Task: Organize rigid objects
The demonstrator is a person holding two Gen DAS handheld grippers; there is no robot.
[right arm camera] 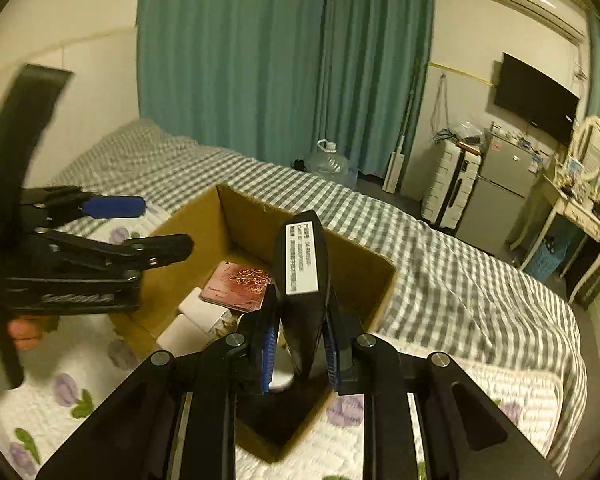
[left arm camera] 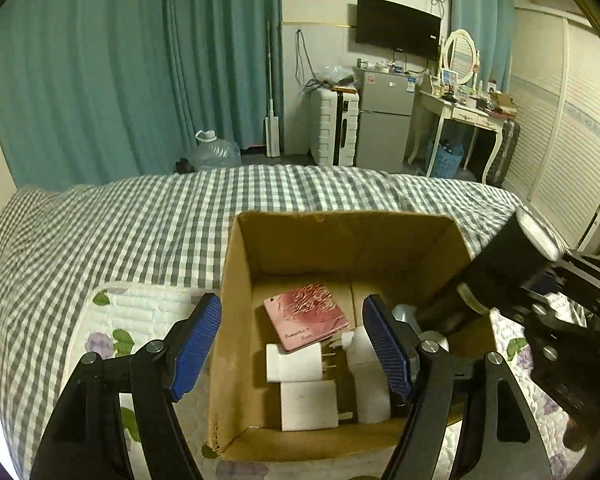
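- An open brown cardboard box sits on a floral white quilted pad laid over a grey-and-white checked bedspread.
- The right gripper is clamped on a black wedge-shaped device with a white printed label, holding it tilted over the box's right side, partly below the rim.
- The left gripper hovers at the box's near-left corner, blue-padded jaws spread wide with nothing between them.
- On the box floor lie a pink card with a rose design, two white charger blocks just beside it, and a white plastic bottle on its side.
- Teal curtains, a white suitcase and a small grey fridge line the far wall.
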